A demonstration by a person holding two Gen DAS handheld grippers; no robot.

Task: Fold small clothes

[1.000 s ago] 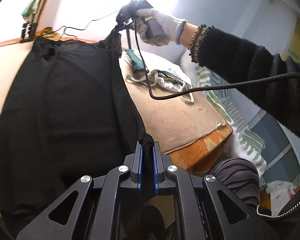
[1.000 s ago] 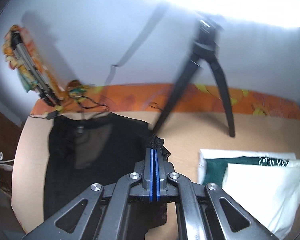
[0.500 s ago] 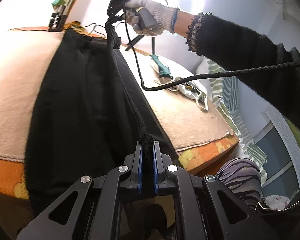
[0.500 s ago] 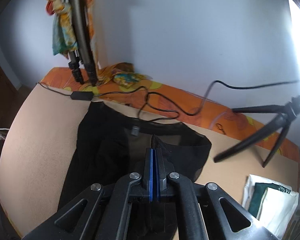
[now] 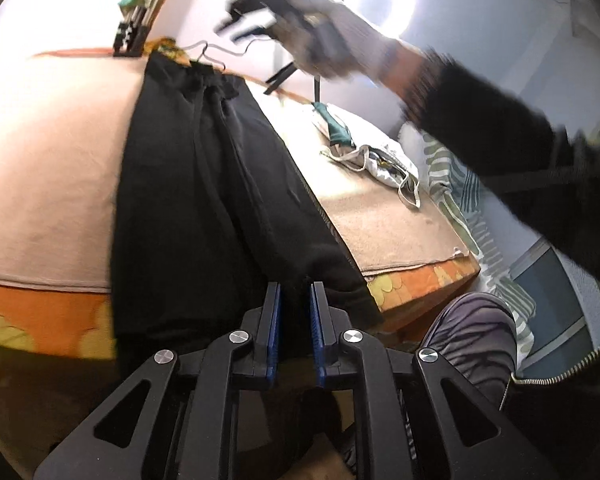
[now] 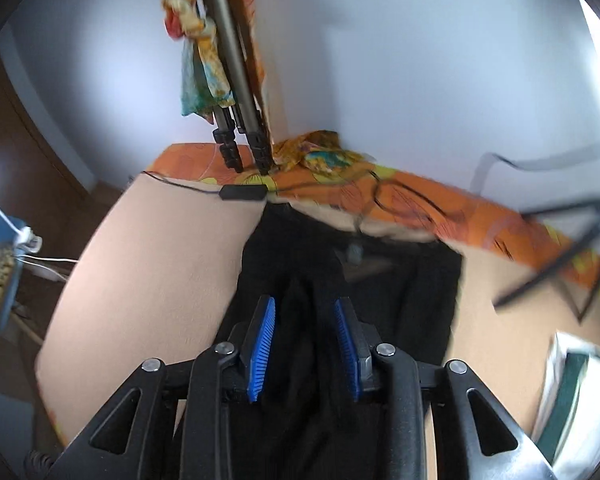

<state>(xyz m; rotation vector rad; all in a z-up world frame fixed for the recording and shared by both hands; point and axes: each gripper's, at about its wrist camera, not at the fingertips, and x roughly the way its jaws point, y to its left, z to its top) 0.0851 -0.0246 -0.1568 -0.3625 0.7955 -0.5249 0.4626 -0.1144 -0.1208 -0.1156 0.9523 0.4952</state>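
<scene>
A black garment (image 5: 204,200) lies folded lengthwise on the beige table cover (image 5: 48,152), its near end hanging over the front edge. My left gripper (image 5: 295,292) is open just above that near end, with no cloth between its pads. In the right wrist view the same black garment (image 6: 340,292) lies flat below my right gripper (image 6: 304,312), which is open and empty. The right gripper and gloved hand also show blurred, raised above the far end, in the left wrist view (image 5: 260,8).
A stack of folded white and green clothes (image 5: 364,148) lies on the table's right side, also seen in the right wrist view (image 6: 576,392). A small black tripod (image 6: 572,248), cables (image 6: 404,196), and a tall tripod (image 6: 236,80) stand at the far edge.
Both grippers have opened and let go of the black garment, which now lies folded on the table. The right gripper has lifted up and away from the far end.
</scene>
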